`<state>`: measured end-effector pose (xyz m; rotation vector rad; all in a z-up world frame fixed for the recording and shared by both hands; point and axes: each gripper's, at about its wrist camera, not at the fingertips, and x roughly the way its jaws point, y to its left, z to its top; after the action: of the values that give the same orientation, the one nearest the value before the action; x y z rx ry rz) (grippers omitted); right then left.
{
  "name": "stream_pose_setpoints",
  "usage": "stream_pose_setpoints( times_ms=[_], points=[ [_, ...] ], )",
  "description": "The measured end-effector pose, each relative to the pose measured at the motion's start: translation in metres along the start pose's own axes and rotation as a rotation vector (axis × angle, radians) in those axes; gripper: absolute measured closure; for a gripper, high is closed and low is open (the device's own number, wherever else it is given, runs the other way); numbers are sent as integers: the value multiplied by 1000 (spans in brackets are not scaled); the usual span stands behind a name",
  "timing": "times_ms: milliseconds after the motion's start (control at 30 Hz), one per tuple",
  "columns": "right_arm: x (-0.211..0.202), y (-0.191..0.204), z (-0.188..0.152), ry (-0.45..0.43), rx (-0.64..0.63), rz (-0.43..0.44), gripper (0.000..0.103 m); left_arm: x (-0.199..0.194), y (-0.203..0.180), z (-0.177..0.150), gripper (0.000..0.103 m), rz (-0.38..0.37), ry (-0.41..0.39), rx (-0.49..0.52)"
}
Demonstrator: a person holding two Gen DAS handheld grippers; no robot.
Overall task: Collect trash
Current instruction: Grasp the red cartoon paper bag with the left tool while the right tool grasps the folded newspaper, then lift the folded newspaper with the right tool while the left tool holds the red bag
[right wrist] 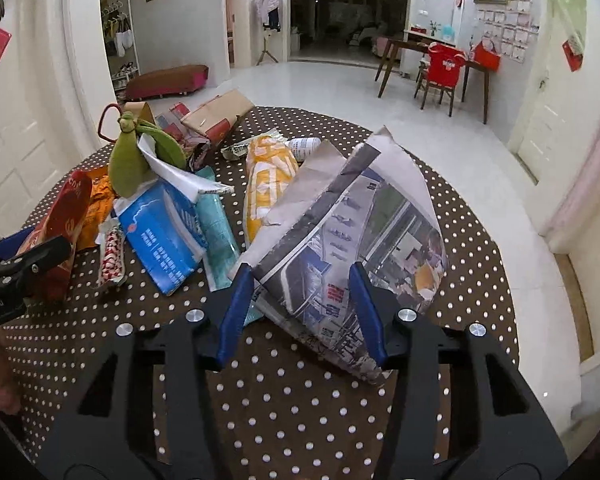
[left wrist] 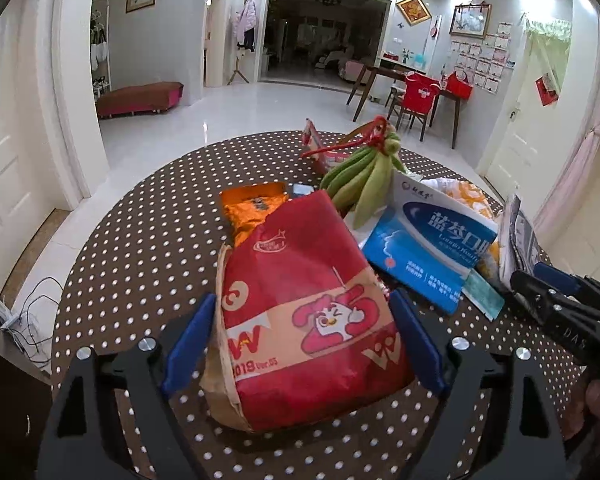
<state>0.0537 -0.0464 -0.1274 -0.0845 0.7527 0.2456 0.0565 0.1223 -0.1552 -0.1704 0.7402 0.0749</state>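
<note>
A red paper bag (left wrist: 300,280) with a cartoon print lies flat on the dotted table. My left gripper (left wrist: 303,295) straddles its near end, and both blue pads (left wrist: 188,336) lie against its sides. A folded newspaper (right wrist: 380,216) stands tented on the right of the table. My right gripper (right wrist: 300,267) is closed on its near corner, one pad at the paper's left edge and the other pressed on its face. The right gripper (left wrist: 528,276) also shows in the left wrist view beside the newspaper (left wrist: 518,232). The left gripper (right wrist: 48,248) shows in the right wrist view at the red bag (right wrist: 66,216).
The round table (left wrist: 140,240) has a brown cloth with white dots. Piled in its middle are a blue medicine box (left wrist: 424,252), a green plush bunch (left wrist: 364,176), an orange wrapper (left wrist: 252,208), a yellow packet (right wrist: 268,184), a teal sachet (right wrist: 216,232) and a cardboard box (right wrist: 220,116).
</note>
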Motion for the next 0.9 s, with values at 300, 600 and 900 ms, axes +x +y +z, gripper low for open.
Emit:
stream_pose_setpoints(
  times_ms=[300, 600, 900],
  points=[
    [-13, 14, -9, -20, -88, -51, 17, -21, 3, -16, 18, 1, -29, 10],
    [1, -4, -4, 57, -100, -79, 45, -40, -7, -22, 18, -20, -48, 24],
    [-32, -30, -13, -18, -30, -21, 82, -44, -16, -17, 18, -47, -65, 47]
  ],
)
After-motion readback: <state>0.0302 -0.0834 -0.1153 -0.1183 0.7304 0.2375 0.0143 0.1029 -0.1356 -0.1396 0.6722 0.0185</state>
